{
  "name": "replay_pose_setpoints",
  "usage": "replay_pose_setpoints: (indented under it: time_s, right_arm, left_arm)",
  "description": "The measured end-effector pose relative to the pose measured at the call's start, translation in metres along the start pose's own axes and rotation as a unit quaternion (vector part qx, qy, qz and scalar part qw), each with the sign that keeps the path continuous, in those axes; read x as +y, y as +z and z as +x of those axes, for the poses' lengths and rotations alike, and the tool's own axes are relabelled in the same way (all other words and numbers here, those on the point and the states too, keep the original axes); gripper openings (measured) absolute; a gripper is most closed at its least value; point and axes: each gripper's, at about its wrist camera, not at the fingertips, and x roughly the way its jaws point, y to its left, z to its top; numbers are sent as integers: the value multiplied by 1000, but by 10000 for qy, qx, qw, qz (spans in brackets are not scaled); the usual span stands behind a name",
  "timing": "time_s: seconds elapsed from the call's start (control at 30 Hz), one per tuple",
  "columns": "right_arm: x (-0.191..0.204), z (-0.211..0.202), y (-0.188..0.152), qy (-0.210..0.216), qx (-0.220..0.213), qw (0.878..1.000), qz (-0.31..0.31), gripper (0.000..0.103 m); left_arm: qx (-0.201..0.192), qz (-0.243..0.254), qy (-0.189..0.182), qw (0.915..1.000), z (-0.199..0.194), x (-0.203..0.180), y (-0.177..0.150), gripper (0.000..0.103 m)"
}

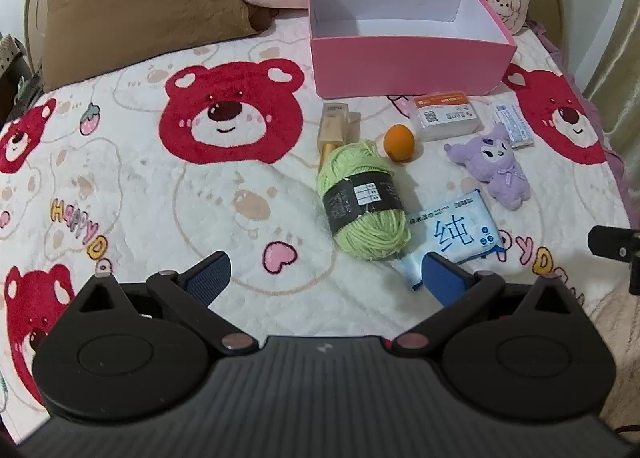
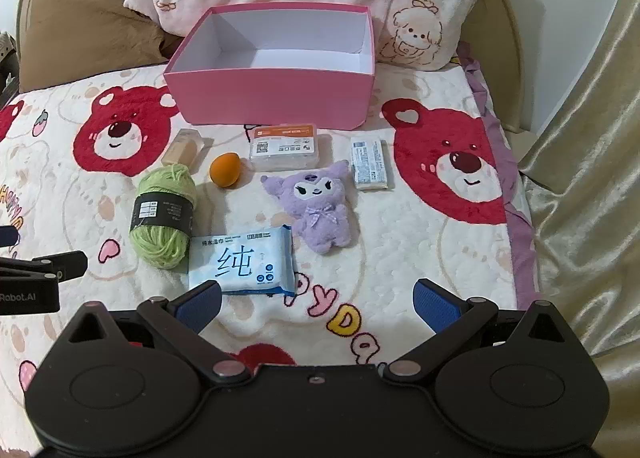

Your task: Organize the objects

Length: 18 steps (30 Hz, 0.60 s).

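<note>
Both grippers are hanging over the bed with nothing in them; the left gripper (image 1: 326, 276) is sitting at the bottom of its view with its blue pads spread wide apart, and the right gripper (image 2: 318, 300) is doing the same in its own view. The pink box (image 2: 272, 102) is sitting open at the top centre, white inside, nothing in it. Everything else is lying on the bear blanket (image 2: 440, 258) in front of the box: green yarn (image 2: 164, 214) at centre left; an orange egg-shaped thing (image 2: 225, 170) just right of it; a beige tube box (image 2: 186, 150) above the yarn; the plastic case with the orange label (image 2: 285, 146) near the box's front wall; a purple plush (image 2: 320, 206) in the middle; a white packet (image 2: 370, 164) to its upper right; and the blue wipes pack (image 2: 242, 260) lying nearest the right gripper's left pad.
</note>
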Motion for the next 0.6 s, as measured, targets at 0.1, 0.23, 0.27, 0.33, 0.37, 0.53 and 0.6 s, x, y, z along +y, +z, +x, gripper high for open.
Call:
replay_pose_setpoints:
  time_s: [0.1,0.23,0.27,0.33,0.37,0.53,0.6]
  right_arm:
    - [2,-1,-1,12,-4,10000,-28,103]
    - [3,-2,-1,8,-18,10000,-60,103]
    - [3,-2,-1,6,-16,10000,-59,103]
    - [3,-3,-1,-18,-12,10000,-65,103]
    - [3,-3,-1,-27,-23,10000,-60,103]
    - [5,-4,-2,-18,-23,10000,-60,103]
    - [5,-5,-2,-19,-29,10000,-72,103]
  left_arm:
    - [-38,-3,-37,10000,-2,3,0,103]
    - [-115,-53,-161,9998,-5,4,0,103]
    - [-146,-48,-169,9997,-6,3,0,103]
    - [-189,-46,-219,9996,-8,3,0,103]
    - [-212,-62,-253,9994,-9,3,1,103]
    - [-316,-106,-362,9988,-16,3,2,102]
    - [-287,-165,-424,9985,-17,4,2,101]
